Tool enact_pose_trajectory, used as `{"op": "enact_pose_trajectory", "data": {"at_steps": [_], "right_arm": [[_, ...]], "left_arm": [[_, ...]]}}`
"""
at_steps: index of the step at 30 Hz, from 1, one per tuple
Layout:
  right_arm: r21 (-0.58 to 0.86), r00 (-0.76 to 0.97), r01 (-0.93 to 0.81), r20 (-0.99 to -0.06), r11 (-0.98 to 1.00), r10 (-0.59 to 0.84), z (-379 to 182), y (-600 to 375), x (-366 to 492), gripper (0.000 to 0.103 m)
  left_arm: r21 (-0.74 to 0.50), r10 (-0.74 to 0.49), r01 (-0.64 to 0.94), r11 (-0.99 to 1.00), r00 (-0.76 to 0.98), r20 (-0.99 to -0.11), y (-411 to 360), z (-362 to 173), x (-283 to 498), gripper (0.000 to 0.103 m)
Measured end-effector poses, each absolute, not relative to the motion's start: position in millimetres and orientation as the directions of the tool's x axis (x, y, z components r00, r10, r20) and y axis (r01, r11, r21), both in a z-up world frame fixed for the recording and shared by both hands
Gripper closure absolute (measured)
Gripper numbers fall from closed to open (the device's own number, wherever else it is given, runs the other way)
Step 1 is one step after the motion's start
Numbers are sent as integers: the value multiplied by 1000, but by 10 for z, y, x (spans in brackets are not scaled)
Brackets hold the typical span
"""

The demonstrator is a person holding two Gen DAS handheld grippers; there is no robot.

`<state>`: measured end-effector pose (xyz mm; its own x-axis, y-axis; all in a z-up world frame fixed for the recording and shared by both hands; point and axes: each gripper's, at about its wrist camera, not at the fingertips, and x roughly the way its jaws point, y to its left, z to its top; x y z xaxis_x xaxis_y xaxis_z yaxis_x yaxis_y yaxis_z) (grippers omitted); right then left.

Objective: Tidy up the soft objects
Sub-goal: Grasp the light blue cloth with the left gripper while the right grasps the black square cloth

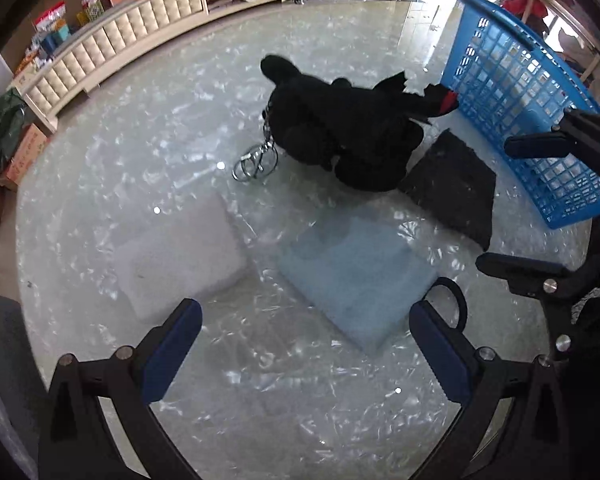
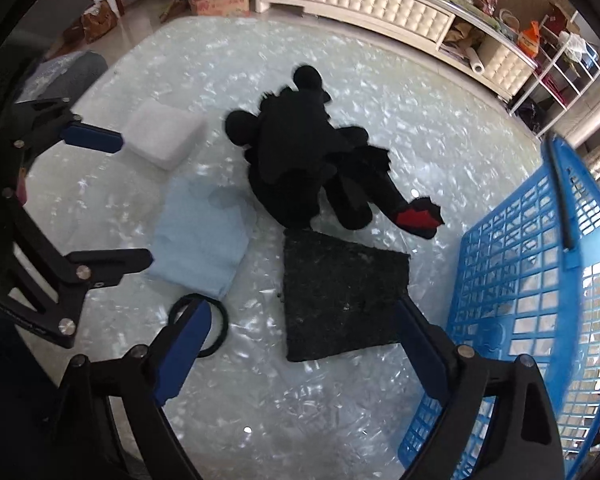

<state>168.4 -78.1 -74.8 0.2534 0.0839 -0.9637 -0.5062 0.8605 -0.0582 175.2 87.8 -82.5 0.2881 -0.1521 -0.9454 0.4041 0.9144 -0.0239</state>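
On the glossy worktop lie, left to right, a white pad, blue cloth, black plush and dark mat, with a blue basket far right. Both hand-held grippers, left and right, hover wide and empty. All look light and limp, so pinch an edge; near room is open.

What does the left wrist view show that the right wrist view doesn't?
Only the left wrist view: the metal ring puzzle beside the black plush toy, and the left gripper, open, above the table.

Only the right wrist view: a white wire rack at the far right, and the right gripper, open over the dark mat.

Both: plush, mat, light blue cloth, white foam pad, black hair tie, blue basket, cream cabinet.
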Motion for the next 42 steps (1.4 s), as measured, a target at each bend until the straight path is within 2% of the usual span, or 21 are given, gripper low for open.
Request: {"op": "enact_pose_trajectory", "data": {"at_steps": [9,13,19,21,26,29,31,32,34,35,37,39,42], "right_arm": [[-61,229,-423,-973,904,41,-1053,-887,1870,11],[-47,209,-406,-977,913,43,-1162,-917,1915,18],[-24,204,-386,-977,922,60,-1270,-970,1987,20],[-20,205,-383,-977,923,64,-1275,-983,2001,20],[-25,209,-389,-976,921,62,-1298,-973,2011,20],[-20,221,-383,-973,924,70,-1311,-997,1994,23],[-20,235,-380,-969,925,75,-1278,-1027,1931,32],[-20,239,-378,-968,925,77,-1271,-1042,1928,35],[-24,248,-374,-966,927,75,-1246,-1072,1920,50],[-27,250,-374,-965,927,73,-1226,-1073,1908,53],[-36,255,-379,-965,925,67,-1208,-1088,1893,64],[-51,263,-384,-963,922,57,-1184,-1074,1862,74],[-82,272,-391,-962,917,30,-1162,-1048,1810,86]], "left_arm": [[-47,-161,386,921,269,-949,855,-984,1867,0],[-82,-182,385,919,232,-955,802,-1052,1933,0],[-57,-154,396,916,216,-964,714,-1194,2025,0],[-45,-138,398,916,209,-968,703,-1266,2055,4],[-18,-116,388,922,232,-966,669,-1325,2104,7],[-21,-117,385,923,228,-967,639,-1315,2129,17],[-22,-119,393,919,225,-967,610,-1280,2117,42],[-24,-126,409,912,225,-966,566,-1243,2089,49],[-35,-145,431,902,225,-964,484,-1192,2059,66],[-39,-148,432,901,221,-964,457,-1175,2060,69],[-50,-154,423,905,215,-964,441,-1160,2073,84],[-72,-173,418,906,210,-962,436,-1156,2080,93],[-111,-206,405,907,197,-958,461,-1153,2087,97]]}}
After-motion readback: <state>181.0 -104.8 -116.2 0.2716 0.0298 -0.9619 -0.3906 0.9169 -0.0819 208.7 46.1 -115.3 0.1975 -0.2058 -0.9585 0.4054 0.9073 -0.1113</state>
